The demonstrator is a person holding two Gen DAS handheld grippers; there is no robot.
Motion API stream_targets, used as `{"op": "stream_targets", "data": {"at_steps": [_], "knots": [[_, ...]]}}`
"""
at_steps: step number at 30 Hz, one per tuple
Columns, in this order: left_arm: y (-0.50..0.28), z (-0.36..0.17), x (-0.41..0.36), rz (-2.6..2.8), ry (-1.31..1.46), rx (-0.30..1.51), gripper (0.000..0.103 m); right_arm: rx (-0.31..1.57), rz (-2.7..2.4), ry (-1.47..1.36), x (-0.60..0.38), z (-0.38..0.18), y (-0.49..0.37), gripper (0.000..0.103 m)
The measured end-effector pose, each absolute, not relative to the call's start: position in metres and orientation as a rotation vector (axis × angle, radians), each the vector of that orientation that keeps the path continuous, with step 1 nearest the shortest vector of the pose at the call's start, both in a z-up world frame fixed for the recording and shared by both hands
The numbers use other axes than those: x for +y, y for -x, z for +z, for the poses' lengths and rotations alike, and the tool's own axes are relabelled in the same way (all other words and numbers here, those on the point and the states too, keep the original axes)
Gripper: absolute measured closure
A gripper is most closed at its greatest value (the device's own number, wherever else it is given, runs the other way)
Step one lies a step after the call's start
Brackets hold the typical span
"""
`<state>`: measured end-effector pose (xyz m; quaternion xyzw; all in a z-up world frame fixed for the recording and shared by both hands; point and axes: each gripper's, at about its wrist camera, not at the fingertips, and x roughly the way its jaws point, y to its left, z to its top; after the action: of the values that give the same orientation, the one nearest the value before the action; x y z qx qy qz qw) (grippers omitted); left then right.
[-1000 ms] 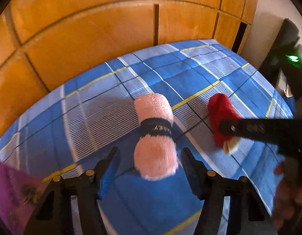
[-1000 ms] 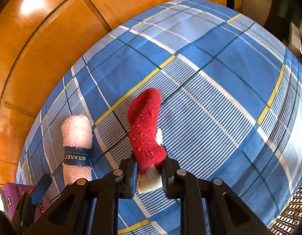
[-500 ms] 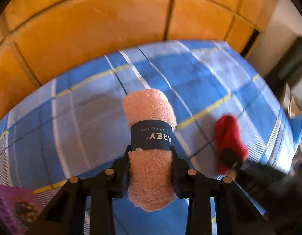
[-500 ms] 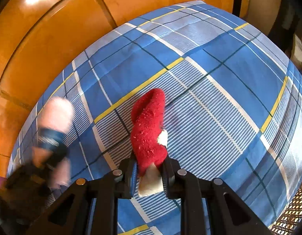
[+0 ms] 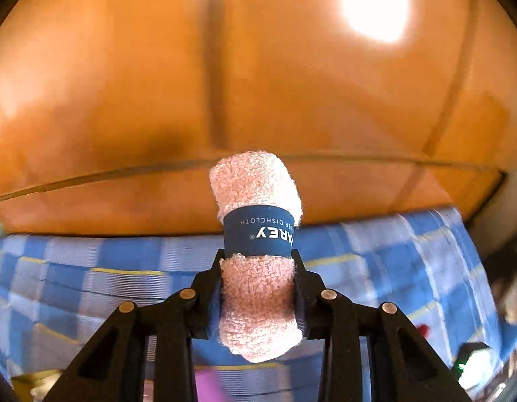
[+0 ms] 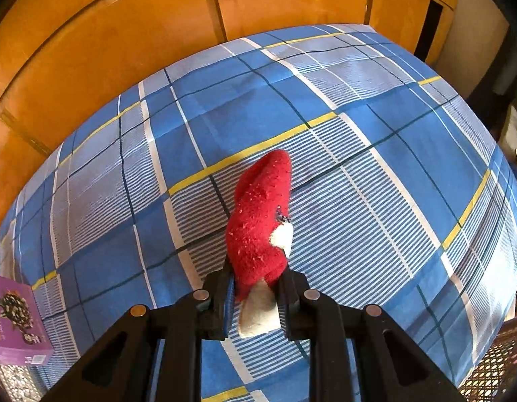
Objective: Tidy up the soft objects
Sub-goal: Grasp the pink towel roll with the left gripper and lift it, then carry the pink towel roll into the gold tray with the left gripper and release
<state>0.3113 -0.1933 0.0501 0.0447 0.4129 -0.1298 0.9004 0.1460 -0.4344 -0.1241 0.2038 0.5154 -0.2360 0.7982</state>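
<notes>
Two soft things were in hand at once. The left gripper [image 5: 257, 296] had its jaws clamped on the lower half of a pink rolled dishcloth [image 5: 256, 254], below its navy paper band [image 5: 258, 236], lifted well clear of the blue checked bedspread [image 5: 91, 268]. The right gripper [image 6: 256, 296] pinched the pale end of a red plush toy [image 6: 260, 221], whose far tip drooped close over the bedspread; I could not tell if it touched. My worry was the dishcloth: squeezed fluff gives, and a quick swing could let the roll slide out. A purple box [image 6: 13, 325] sat at the bedspread's near-left edge.
</notes>
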Motion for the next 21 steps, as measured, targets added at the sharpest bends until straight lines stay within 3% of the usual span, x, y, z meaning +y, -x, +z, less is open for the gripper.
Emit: {"op": "stream_targets", "data": {"at_steps": [9, 21], "knots": [[-0.296, 0.062, -0.024, -0.016, -0.002, 0.807, 0.068, 1.114, -0.519, -0.357, -0.427, -0.125, -0.15, 0.081], [-0.185, 0.004, 0.136, 0.103, 0.111, 0.839, 0.068, 1.118, -0.532, -0.222, -0.411, -0.127, -0.152, 0.081]]}}
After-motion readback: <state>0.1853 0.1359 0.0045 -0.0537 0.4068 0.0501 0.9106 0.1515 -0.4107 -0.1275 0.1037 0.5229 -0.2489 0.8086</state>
